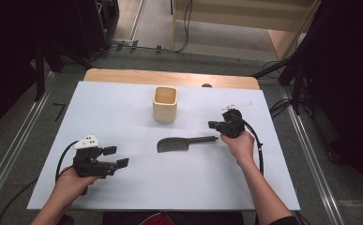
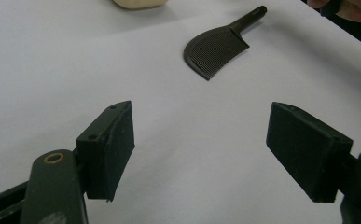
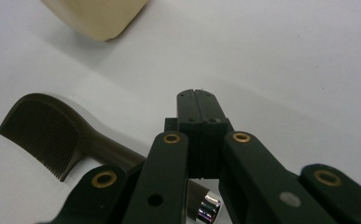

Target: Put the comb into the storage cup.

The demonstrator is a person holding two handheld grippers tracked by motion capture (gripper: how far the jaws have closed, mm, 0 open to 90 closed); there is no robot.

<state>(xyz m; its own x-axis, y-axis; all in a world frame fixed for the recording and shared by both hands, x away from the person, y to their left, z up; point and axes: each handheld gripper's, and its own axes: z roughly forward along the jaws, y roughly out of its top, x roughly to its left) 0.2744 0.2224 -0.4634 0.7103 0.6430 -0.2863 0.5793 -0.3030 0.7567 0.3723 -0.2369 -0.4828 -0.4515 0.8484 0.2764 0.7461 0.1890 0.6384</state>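
The table (image 1: 123,112) carries a white sheet with a strip of bare wood showing along its far edge, and everything in play rests on that sheet.

The cream square cup (image 1: 165,104) stands upright and open-topped, well beyond both claws; it lies ahead and to the left of the right claw, and far ahead and to the right of the left claw. In the right gripper view its rounded corner sits at the upper left, well apart from the jaw tips.

The left claw (image 1: 116,157) is held low over the near left part of the table in the person's left hand, pointing to the right. Its jaws are released, spread wide with bare sheet between the pads (image 2: 110,149). Nothing touches them.

The right claw (image 1: 215,125) is held in the person's right hand near the right side of the table, pointing left. Its jaws are clenched, pad against pad, with nothing caught between them in the right gripper view (image 3: 199,119).

The dark comb (image 1: 179,143) lies flat on the sheet between the two claws, its toothed head toward the left claw and its slim handle running toward the right claw. The handle's end lies just below and to the left of the closed jaws, passing under the right claw's linkage; its shiny metal tip (image 3: 208,207) shows there. The jaws sit beside the handle, not around it. From the left claw the comb is well ahead, apart from both pads.
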